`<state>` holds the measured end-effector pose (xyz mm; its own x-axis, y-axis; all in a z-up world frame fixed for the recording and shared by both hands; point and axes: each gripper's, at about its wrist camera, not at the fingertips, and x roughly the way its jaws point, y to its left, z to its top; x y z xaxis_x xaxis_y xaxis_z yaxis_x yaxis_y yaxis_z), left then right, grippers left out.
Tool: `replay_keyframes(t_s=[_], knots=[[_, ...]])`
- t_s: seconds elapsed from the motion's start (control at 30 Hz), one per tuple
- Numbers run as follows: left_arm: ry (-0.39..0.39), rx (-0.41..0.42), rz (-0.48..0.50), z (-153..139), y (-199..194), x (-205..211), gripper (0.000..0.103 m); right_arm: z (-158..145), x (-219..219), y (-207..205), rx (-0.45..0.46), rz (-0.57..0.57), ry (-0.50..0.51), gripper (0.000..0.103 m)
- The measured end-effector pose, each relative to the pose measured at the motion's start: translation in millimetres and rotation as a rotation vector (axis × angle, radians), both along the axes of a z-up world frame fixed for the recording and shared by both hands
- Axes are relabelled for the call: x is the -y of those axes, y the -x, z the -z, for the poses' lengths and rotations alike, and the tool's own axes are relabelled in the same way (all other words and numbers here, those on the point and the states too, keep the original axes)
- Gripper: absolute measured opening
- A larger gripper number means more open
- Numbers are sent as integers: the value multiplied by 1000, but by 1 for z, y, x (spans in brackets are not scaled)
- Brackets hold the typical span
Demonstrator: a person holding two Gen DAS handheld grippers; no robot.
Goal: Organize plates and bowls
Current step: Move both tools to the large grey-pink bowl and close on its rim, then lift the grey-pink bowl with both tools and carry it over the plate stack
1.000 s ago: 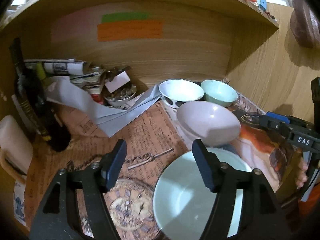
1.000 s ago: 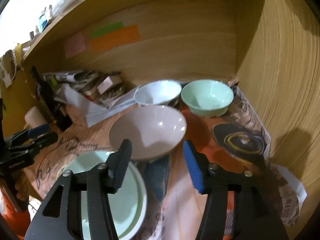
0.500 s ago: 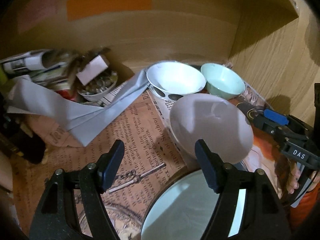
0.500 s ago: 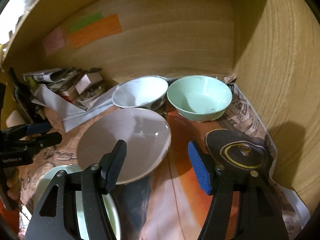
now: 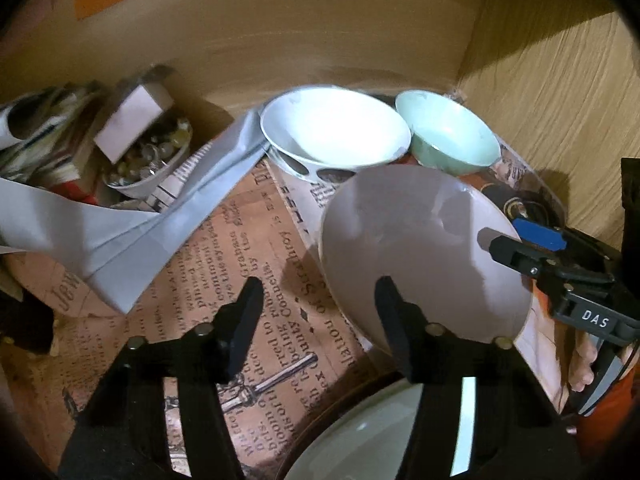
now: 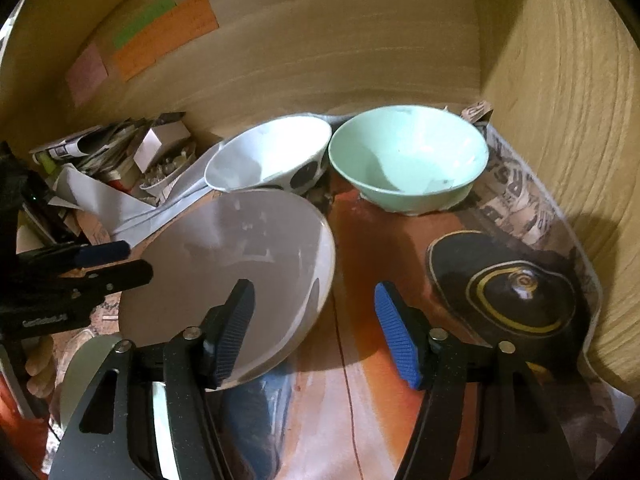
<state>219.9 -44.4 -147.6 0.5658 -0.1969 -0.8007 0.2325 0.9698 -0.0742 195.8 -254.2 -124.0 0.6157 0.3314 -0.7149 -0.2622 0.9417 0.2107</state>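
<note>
Right wrist view: right gripper (image 6: 316, 328) straddles the near rim of the grey bowl (image 6: 228, 268), jaws part open and just closing, pads not clearly pressing. Left gripper (image 5: 318, 320) likewise half open, just closing, one finger over the bowl's opposite rim. The bowl tilts, resting partly on the pale plate (image 5: 372, 436), with the white bowl (image 6: 268, 156) and green bowl (image 6: 408, 156) behind. Step seems to be: seizing the grey bowl. Next move needs both rims pinched, then a level lift.
</note>
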Motion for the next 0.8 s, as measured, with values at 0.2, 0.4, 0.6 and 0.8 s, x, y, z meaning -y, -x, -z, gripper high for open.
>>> replay_keyframes(t_s=[0.2, 0.4, 0.6, 0.8], knots=[[11, -35, 25, 6, -5, 2, 39, 7, -1, -4, -57, -18, -36, 41], [26, -53, 75, 7, -4, 9, 29, 9, -5, -5, -71, -38, -64, 31], [-4, -42, 66, 8, -2, 14, 27, 8, -8, -3, -58, -20, -48, 30], [-13, -28, 58, 4, 2, 18, 27, -1, -7, 4, -18, 5, -29, 30]])
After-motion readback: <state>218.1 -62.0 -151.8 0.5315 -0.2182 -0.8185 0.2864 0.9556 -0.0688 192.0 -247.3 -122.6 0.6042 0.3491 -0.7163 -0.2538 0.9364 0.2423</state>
